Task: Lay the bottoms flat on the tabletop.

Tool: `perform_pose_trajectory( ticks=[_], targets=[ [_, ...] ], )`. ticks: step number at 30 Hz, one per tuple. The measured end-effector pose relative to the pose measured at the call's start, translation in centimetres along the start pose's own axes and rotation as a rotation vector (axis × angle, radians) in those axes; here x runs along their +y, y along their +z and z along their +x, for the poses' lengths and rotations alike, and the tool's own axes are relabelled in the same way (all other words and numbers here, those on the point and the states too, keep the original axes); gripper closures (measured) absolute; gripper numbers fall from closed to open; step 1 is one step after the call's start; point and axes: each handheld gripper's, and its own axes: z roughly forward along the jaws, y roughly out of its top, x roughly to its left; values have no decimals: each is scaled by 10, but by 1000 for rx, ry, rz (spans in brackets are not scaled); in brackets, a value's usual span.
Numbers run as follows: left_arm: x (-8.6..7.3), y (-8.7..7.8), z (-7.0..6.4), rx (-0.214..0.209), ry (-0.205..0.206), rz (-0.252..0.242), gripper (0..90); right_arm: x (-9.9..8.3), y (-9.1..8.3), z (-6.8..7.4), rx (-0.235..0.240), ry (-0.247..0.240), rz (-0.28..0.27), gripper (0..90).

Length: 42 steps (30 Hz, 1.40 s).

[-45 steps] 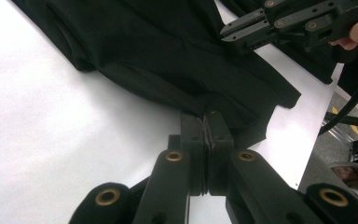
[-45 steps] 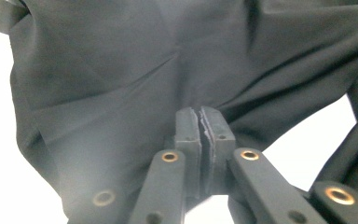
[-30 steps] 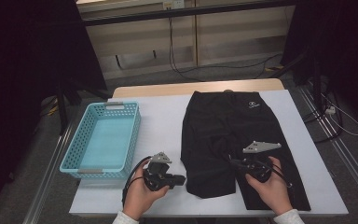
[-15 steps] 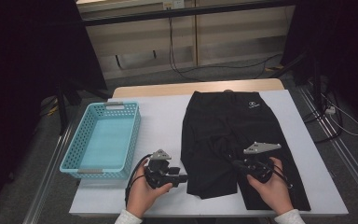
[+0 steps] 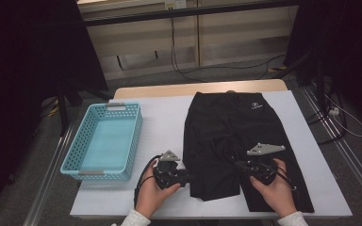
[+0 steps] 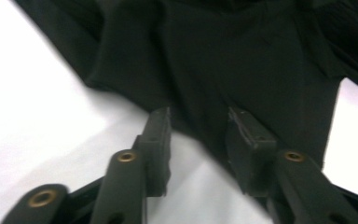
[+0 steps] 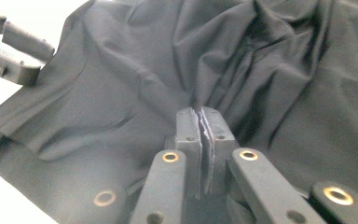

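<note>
Shorts (image 5: 231, 141) lie flat on the counter (image 5: 165, 117); we see our left hand-held gripper (image 6: 199, 122) gaping at their hem, our right hand-held gripper (image 7: 200, 122) pinching cloth mid-garment.

A light-blue perforated basket (image 5: 104, 141) sat on the white bench (image 5: 162, 117) well to the left of both pairs of jaws, with cables (image 5: 217, 70) trailing on the floor beyond.
</note>
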Motion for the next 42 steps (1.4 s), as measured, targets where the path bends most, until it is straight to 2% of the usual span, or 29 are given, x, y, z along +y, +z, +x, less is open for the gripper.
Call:
perform_pose_trajectory(
  ticks=[6, 8, 10, 12, 14, 17, 19, 22, 25, 27, 30, 32, 34, 36, 42],
  targets=[
    [-1, 5, -8, -28, -4, 32, 815, 0, 3, 3, 10, -7, 2, 847],
    [-1, 5, -9, -53, -18, 48, 877, 0, 2, 5, 6, -15, -3, 788],
    [-1, 4, -11, -60, -10, 54, 894, 1, 2, 8, -11, -28, -13, 717],
    [1, 0, -13, -73, -14, 46, 898, 2, 1, 11, -4, -41, -26, 656],
    [2, -5, -15, -88, -15, 32, 898, 3, 0, 16, 20, -70, -41, 623],
    [3, -11, -15, -94, -17, 20, 898, 4, 1, 29, 93, -110, -47, 610],
    [2, -13, -14, -97, -20, 24, 897, 4, 6, 41, 142, -154, -27, 607],
    [0, -13, -13, -99, -24, 37, 895, 2, 15, 56, 185, -200, 23, 609],
    [-1, -11, -13, -101, -23, 41, 886, -2, 25, 65, 203, -231, 75, 621],
    [-1, -11, -11, -97, -21, 32, 869, -4, 29, 68, 217, -252, 107, 643],
    [0, -14, -7, -90, -34, 11, 817, -6, 29, 72, 196, -300, 103, 695],
    [0, -16, -2, -64, -36, -7, 748, -6, 30, 73, 195, -307, 102, 746],
    [0, -17, 2, -8, -32, -21, 630, -5, 30, 74, 214, -308, 109, 818],
    [0, -17, 8, 20, -52, -36, 540, -5, 30, 75, 226, -300, 112, 882],
    [6, -19, 27, 71, -107, -108, 467, -3, 28, 78, 246, -301, 142, 900]
  ],
)
